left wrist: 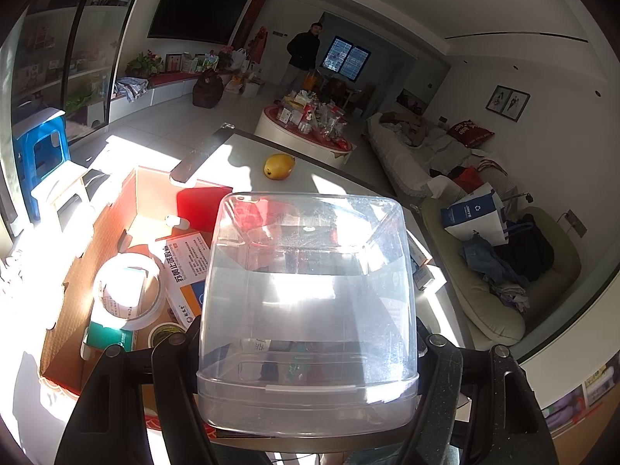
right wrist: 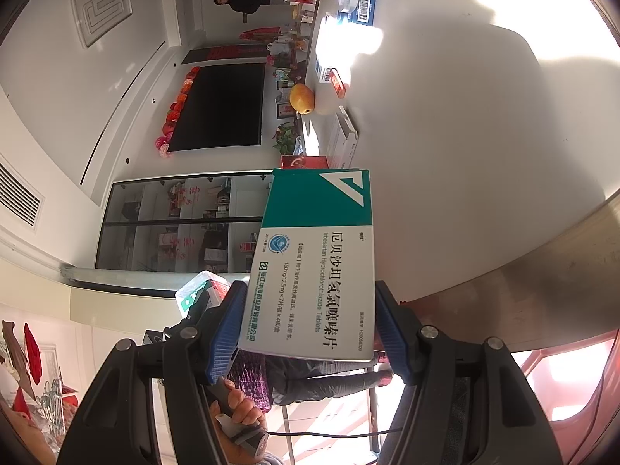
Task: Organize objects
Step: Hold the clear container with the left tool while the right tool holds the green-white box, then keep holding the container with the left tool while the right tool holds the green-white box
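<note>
On a sunlit white table (left wrist: 248, 151), our left gripper (left wrist: 308, 348) clamps a clear plastic container (left wrist: 306, 294) while our right gripper (right wrist: 310, 333) pinches a green-and-white medicine box (right wrist: 317, 255). We should slide the box inside squarely.

A home living room is shown. A dark wall-mounted television (left wrist: 201, 0) is hung at eleven o'clock above a low bench crowded with potted plants (left wrist: 145, 62), and a sofa (left wrist: 500, 271) heaped with clothes and bags is set at three o'clock. A round coffee table (left wrist: 306, 131) is placed at twelve o'clock, with framed pictures (left wrist: 508, 102) hung at two o'clock.
</note>
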Available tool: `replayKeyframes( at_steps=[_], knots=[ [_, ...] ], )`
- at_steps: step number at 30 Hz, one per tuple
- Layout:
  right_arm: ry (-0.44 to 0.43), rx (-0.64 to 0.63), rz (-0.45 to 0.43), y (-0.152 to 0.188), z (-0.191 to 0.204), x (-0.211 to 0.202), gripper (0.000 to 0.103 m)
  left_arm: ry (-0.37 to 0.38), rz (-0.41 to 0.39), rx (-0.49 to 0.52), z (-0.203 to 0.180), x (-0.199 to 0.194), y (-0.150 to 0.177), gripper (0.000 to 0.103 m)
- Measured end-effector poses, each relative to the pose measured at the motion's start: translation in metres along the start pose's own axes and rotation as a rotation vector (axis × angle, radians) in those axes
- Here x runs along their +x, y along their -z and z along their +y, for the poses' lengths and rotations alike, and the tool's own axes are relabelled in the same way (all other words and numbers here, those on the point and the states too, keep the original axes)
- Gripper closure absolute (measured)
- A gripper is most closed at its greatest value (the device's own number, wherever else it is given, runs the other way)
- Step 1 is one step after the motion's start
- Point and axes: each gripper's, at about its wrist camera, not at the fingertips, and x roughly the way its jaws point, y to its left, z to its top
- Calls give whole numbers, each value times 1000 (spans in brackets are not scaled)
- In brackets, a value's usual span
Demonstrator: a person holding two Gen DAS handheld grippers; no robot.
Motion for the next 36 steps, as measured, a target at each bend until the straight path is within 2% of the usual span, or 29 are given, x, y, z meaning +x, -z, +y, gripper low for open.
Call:
replayKeyframes(
  at_steps=[36],
  knots=[
    [1,0,2,2,1,0,39,0,-4,-3,-1,-1,-2,27]
  ],
)
